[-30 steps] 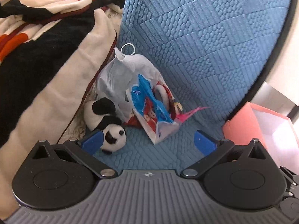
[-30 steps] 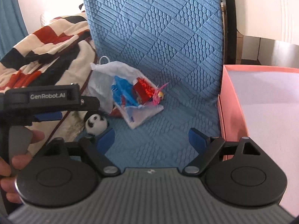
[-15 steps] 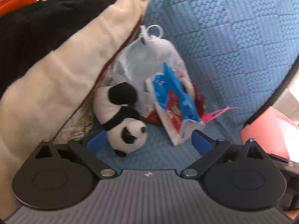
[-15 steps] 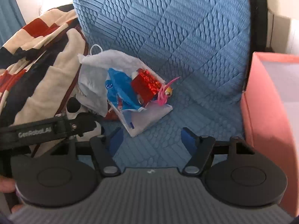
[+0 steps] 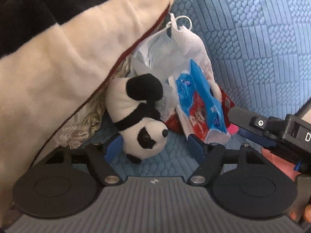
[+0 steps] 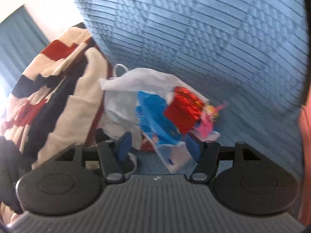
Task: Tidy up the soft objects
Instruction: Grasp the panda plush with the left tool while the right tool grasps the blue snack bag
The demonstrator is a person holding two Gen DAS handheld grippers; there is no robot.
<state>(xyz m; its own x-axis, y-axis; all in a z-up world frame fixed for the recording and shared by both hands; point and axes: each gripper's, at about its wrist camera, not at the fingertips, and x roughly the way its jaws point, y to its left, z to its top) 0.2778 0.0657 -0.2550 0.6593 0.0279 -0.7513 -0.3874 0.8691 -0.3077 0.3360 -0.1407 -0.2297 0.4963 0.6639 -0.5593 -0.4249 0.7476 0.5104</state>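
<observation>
We've got the left gripper [image 5: 155, 147] closing round the panda [image 5: 143, 124] (pads not pressing yet), right gripper [image 6: 158, 145] closing, empty; nothing sorted yet.

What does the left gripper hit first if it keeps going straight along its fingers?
Most likely the panda plush: its head already sits between the left gripper's open fingers, jaws just been closing. Behind it lies the white bag.

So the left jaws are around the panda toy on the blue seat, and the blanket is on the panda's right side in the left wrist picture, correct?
Not quite. The left wrist view shows the blanket on the left of the panda toy, not the right. The rest holds: the left gripper has its jaws around the panda's head on the blue seat.
</observation>
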